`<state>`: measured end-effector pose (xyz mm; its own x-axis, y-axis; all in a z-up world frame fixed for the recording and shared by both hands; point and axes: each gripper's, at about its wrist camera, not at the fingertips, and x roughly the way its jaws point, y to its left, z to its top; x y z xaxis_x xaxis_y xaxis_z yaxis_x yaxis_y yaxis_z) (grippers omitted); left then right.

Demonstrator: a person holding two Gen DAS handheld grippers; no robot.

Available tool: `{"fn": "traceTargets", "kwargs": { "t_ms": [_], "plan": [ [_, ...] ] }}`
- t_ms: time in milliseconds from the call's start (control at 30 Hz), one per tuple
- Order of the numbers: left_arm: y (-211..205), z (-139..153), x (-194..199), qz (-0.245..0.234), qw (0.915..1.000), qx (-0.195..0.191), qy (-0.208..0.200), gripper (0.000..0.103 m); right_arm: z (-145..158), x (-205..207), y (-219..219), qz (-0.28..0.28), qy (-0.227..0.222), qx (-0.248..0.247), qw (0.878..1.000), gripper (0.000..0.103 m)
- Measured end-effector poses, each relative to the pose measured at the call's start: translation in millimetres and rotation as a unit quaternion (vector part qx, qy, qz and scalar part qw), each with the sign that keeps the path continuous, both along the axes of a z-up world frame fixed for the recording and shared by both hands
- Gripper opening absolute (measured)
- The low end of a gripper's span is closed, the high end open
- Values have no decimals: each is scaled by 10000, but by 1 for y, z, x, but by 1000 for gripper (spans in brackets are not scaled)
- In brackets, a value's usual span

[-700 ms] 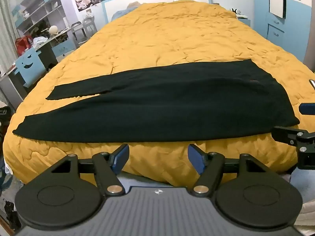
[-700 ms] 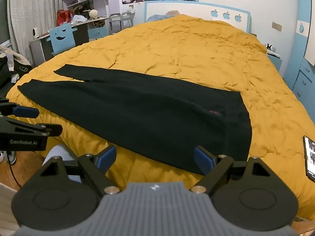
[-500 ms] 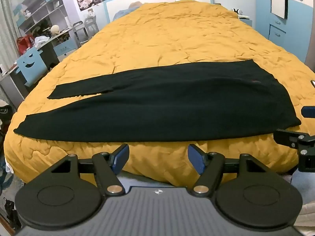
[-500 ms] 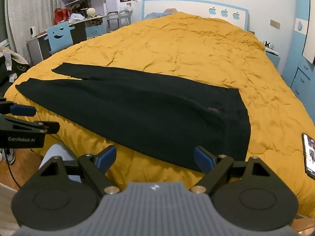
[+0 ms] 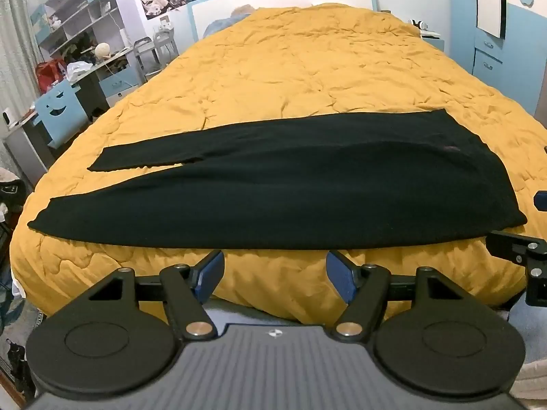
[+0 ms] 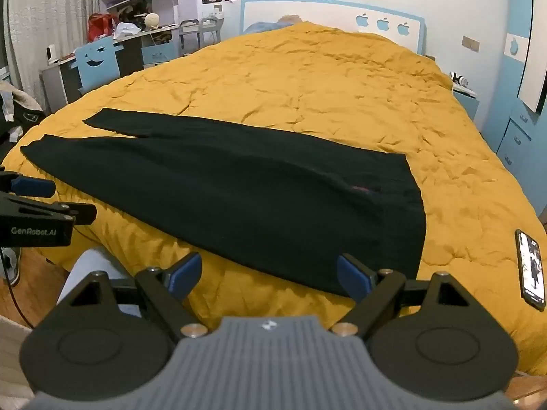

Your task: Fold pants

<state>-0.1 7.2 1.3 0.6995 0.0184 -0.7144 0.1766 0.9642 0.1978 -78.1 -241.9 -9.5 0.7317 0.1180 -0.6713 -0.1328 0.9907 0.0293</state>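
Observation:
Black pants point(image 5: 273, 188) lie flat across the near part of a bed with a yellow quilt point(image 5: 307, 68), legs to the left, waist to the right. They also show in the right wrist view point(image 6: 256, 198). My left gripper point(image 5: 275, 271) is open and empty, just short of the bed's near edge, below the pants' lower leg. My right gripper point(image 6: 270, 273) is open and empty, near the waist's near corner. Each gripper shows at the edge of the other's view: the right one point(image 5: 523, 253), the left one point(image 6: 37, 212).
A phone point(image 6: 531, 270) lies on the quilt right of the waist. A desk with a blue chair point(image 6: 97, 63) and shelves stands left of the bed. Blue cabinets point(image 5: 492, 51) stand on the right. The headboard point(image 5: 280, 3) is at the far end.
Both grippers have moved slightly; the pants sit a little lower in both views. The pants have not moved on the bed. Both grippers stay open.

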Motion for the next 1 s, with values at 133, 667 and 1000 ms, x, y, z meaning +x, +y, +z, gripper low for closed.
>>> {"fn": "traceTargets", "kwargs": {
  "t_ms": [133,667,1000],
  "plan": [
    [2,0,-1,3,10000,-15,-9,80,-1,0,0,18,-2,-19,10000,82],
    [1,0,0,33,10000,-29,-14,80,-2,0,1,4,27,-14,10000,82],
    [3,-1,0,50,10000,-42,-23,80,-3,1,1,2,36,-22,10000,82]
  ]
}}
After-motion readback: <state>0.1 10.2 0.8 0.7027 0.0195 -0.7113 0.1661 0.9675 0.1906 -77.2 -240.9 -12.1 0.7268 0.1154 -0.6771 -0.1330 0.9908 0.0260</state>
